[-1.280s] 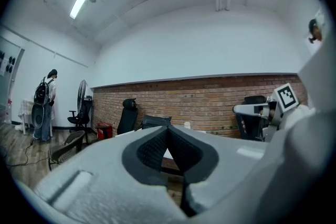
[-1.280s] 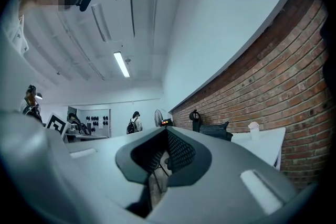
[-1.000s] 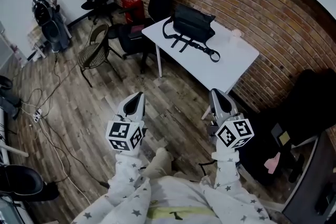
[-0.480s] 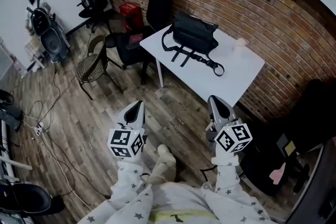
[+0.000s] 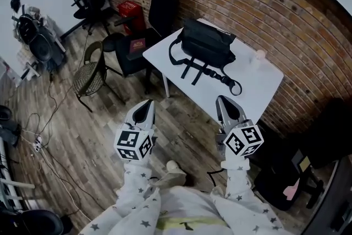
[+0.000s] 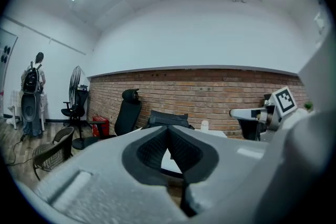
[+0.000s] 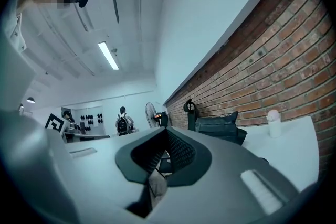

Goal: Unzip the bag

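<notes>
The black bag [image 5: 208, 44] is seen lying toward the far side of the white desk [image 5: 264, 91], close to the brick wall [image 5: 247, 3], with its strap [image 5: 212, 75] trailed toward the near edge and a small white bottle [image 5: 259, 56] set to its right. Both claws are held short of the desk, well apart from the bag. The left claw [image 5: 146, 106] and the right claw [image 5: 223, 102] are each closed fully, pads together, with nothing gripped. The step in hand is judged to be the approach, the zip not yet touched. For it to be done well, the claws should be opened before the bag is reached. The bag's body is best pinned by one claw near one end of the zip, so that it is not dragged across the desk, while the pull is pinched by the other and drawn along the top. The pull cannot be made out from here and should be located first.
</notes>
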Action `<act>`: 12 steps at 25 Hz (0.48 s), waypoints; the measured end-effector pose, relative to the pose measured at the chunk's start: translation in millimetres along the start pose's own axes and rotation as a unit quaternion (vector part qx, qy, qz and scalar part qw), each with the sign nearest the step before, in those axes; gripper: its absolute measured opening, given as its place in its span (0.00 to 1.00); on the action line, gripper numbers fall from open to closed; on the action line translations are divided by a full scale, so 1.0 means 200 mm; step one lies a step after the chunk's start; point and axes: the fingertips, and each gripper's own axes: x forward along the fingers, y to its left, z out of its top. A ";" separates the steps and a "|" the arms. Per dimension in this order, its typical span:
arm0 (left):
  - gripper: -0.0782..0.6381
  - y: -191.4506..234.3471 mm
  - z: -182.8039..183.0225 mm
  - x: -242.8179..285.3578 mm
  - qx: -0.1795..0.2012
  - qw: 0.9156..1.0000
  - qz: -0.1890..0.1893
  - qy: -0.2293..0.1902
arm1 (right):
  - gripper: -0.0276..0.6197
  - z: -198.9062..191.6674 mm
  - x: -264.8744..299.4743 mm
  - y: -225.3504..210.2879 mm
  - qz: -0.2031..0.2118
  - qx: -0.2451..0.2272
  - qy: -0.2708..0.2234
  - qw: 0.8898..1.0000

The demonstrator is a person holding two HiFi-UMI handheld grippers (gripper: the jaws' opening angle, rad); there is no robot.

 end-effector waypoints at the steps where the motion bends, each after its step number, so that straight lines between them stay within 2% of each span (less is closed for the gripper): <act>1: 0.11 0.02 0.01 0.04 0.001 1.000 -0.005 0.000 | 0.05 0.00 0.04 -0.01 -0.001 0.001 0.000 1.000; 5: 0.11 0.08 0.01 0.18 0.003 1.000 -0.022 0.002 | 0.05 0.00 0.18 -0.07 -0.007 0.002 -0.001 1.000; 12: 0.11 0.23 -0.03 0.28 -0.007 1.000 -0.018 0.008 | 0.05 -0.05 0.39 -0.10 -0.006 0.006 0.004 1.000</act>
